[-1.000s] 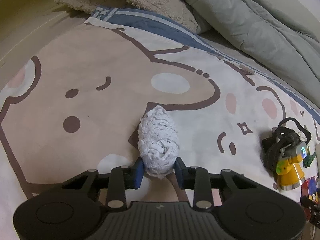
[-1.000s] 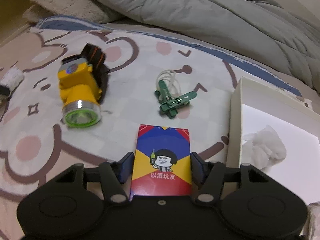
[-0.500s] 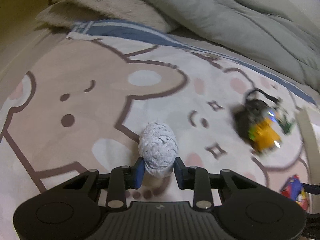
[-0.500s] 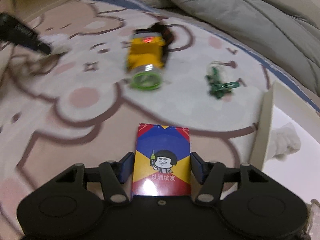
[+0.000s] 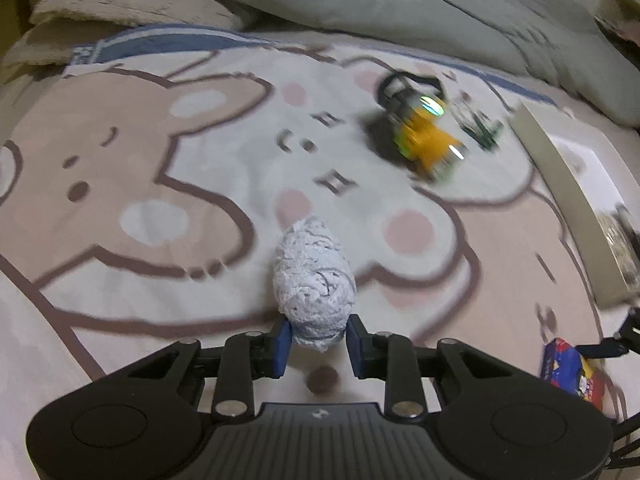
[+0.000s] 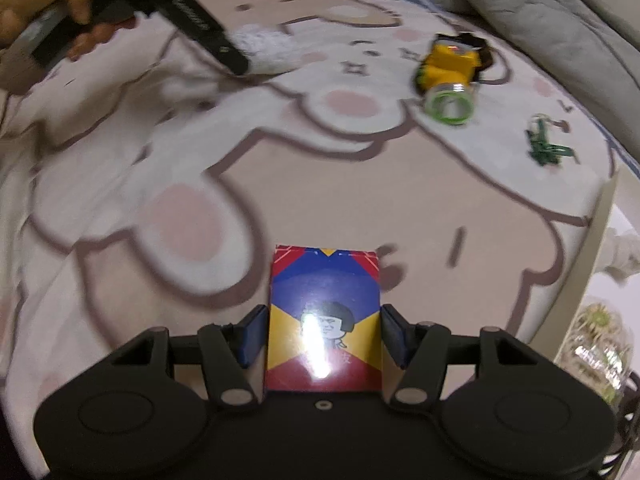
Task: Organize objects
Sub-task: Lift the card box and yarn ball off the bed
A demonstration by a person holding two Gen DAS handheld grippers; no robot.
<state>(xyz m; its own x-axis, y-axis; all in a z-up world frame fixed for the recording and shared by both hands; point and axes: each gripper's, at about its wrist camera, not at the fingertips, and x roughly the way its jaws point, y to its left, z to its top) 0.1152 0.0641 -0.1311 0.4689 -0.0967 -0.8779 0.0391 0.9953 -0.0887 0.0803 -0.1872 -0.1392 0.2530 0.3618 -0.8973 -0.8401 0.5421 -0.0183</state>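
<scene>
- A hand is seen at the far left of the right wrist view, wrapped around the handle of the left gripper.
- The left gripper is noted as clamped on a wad of white paper; the blue pads are pressed against the wad's lower sides, and the wad is held clear above the bedsheet.
- The bedsheet is printed with cartoon bears in brown, pink and white.
- A yellow headlamp with a green-rimmed lens and a black strap is found lying on its side on the sheet, well apart from both grippers.
- A cluster of green clips is recorded lying on the sheet to the right of the headlamp.
- The right gripper is noted as closed on a card box coloured red, blue and yellow with a cartoon face; both pads are set against the box's long edges.
- A white tray is seen at the right edge, its wall standing just beside the sheet's print; crumpled white paper is lying inside it.
- A grey quilt is bunched along the top of the bed.
</scene>
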